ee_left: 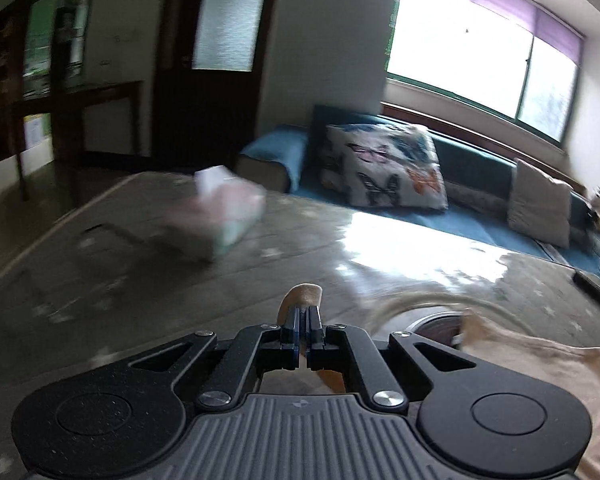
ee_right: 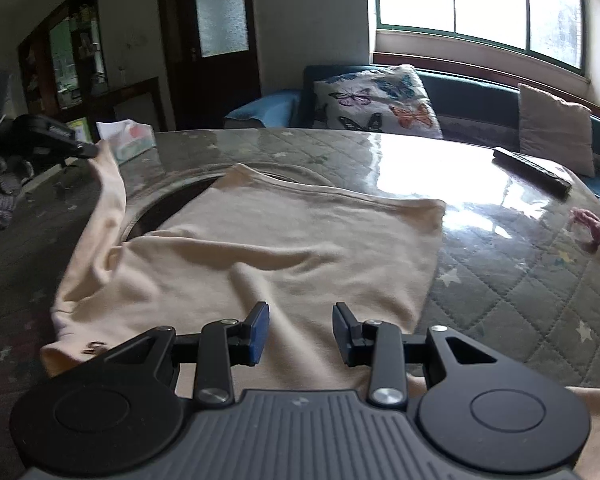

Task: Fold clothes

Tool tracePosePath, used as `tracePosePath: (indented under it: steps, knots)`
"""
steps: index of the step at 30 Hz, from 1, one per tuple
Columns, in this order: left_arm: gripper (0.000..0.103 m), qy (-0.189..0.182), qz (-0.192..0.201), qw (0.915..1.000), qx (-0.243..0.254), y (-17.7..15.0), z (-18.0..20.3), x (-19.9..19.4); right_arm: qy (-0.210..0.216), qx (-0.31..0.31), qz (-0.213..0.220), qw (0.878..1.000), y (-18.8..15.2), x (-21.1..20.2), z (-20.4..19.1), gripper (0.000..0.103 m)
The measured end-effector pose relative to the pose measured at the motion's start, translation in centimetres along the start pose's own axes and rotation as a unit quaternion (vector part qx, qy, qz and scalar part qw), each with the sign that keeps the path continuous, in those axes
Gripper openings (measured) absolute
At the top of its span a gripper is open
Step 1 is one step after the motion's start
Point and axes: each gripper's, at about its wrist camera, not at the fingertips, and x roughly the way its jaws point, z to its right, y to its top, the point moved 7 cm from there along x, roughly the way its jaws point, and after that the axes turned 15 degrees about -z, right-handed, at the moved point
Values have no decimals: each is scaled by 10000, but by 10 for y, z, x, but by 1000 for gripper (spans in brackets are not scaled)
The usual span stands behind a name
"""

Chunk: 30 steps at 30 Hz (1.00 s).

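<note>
A cream garment [ee_right: 284, 240] lies spread on the round table [ee_right: 520, 280]. My right gripper [ee_right: 300, 330] is open and empty, low over the garment's near part. My left gripper [ee_left: 307, 316] is shut on a corner of the garment [ee_left: 304, 294], held up above the table. In the right wrist view the left gripper [ee_right: 86, 150] is at the far left, pulling a strip of the cloth [ee_right: 108, 192] up and away. More of the garment [ee_left: 540, 368] shows at the lower right of the left wrist view.
A tissue box [ee_right: 134, 140] stands at the table's far left. A dark remote [ee_right: 532, 170] and a small pink item [ee_right: 590, 228] lie at the right. A round dark recess [ee_right: 168, 208] sits under the cloth. A blue sofa with cushions [ee_right: 376, 100] is behind the table.
</note>
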Motion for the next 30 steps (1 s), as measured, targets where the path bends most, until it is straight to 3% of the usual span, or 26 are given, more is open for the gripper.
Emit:
tracePosePath:
  steps: [5,9,18,21,22,27,30]
  knots:
    - [3,246,-163,9992,-278,-22,-42,-2,508,-547,-38,9972,-1,-12,-31,35]
    - [3,317,-281,9983,-406,-37,-56,1,911,-1254,-190,9877,-11,-18,-72,39]
    - [3,247,-255,9984,-449,-39,-56,-1,789,-2687,-77,9600,-30,-14,-148,41]
    - [3,182,-130,9990,-395,-33,-52,-8,637,-2813,-110,9574,-31,-6,-158,25]
    - [3,152,-80,9992,-372,-30,-50,-12,656,-2795,-174,9578,-32,-2,-159,8]
    - [3,-1,149,9995,-279,-27,-47,-31,922,-2695,-121,9585,-34,-19,-151,6]
    - [3,113,106,9998,-160,-38,-51,-34,1159,-2743,-166,9545,-40,-31,-143,6]
